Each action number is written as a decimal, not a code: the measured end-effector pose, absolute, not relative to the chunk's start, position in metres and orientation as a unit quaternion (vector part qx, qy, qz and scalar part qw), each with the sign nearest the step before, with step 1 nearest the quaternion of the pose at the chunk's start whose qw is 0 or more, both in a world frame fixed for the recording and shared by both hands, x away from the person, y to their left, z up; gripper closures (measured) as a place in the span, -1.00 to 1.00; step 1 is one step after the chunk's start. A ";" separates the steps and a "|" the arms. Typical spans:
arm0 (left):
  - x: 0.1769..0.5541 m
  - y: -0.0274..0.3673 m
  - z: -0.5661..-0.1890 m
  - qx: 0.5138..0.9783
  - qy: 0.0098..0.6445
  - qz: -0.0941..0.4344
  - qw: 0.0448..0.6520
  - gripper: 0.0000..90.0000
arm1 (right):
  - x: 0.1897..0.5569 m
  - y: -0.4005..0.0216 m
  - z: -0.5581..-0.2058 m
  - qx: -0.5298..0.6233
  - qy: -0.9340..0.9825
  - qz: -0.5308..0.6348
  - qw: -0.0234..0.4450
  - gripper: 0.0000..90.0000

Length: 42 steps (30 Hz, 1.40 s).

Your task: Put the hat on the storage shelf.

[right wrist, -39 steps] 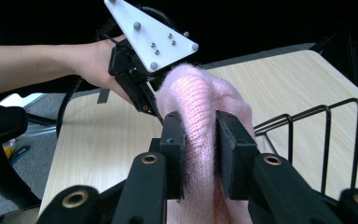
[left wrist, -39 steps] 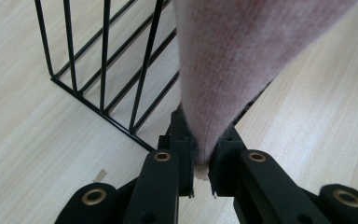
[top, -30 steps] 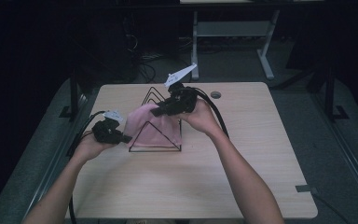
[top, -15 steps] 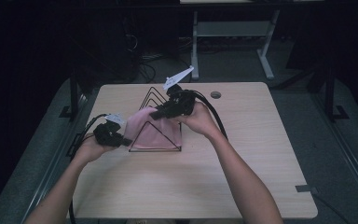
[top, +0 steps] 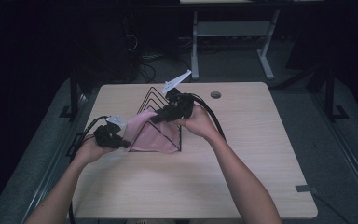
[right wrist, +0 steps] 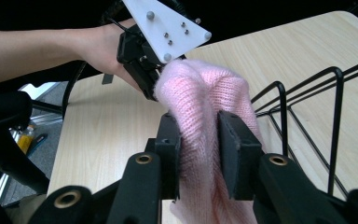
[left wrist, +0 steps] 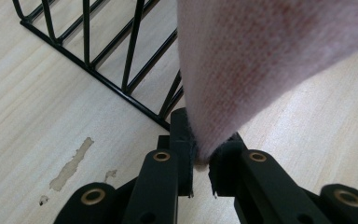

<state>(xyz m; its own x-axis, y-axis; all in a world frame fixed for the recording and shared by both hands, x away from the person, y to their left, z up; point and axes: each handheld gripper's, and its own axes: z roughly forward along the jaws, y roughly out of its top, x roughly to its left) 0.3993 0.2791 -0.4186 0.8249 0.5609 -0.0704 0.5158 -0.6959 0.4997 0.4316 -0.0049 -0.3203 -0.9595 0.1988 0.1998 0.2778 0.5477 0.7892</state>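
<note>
Right tongs (right wrist: pixel 198 140) have just been loosening around the pink cloth (top: pixel 151 135); left tongs (left wrist: pixel 200 161) clenched on its corner at 9 o'clock; we judge release onto the wire rack (top: pixel 156 100) near

Cloth (top: pixel 151 135) over wire rack (top: pixel 154 100) on table (top: pixel 242 154), between grippers.

A pale rectangular wooden table (top: pixel 242 186) with rounded corners stands on a grey carpeted floor (top: pixel 345 154). A small round dark grommet (top: pixel 216 94) sits near the table's far edge, at about one o'clock. At twelve o'clock, beyond the table, a white metal desk frame (top: pixel 230 35) rises from the floor beside tangled black cables (top: pixel 144 65). The surrounding room lies in deep shadow.
</note>
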 end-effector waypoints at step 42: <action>0.385 0.294 -0.413 0.895 0.332 0.045 0.295 0.10 | 0.420 -0.088 -0.322 -0.229 -0.848 -0.479 0.007 -0.24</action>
<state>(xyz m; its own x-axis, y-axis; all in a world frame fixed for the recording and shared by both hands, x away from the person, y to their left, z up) 0.3848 0.2944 -0.4129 0.7755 0.6208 -0.1150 0.5672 -0.6050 0.5588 0.4201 -0.0881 -0.3221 -0.8954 0.3803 0.2316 0.3945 0.4366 0.8085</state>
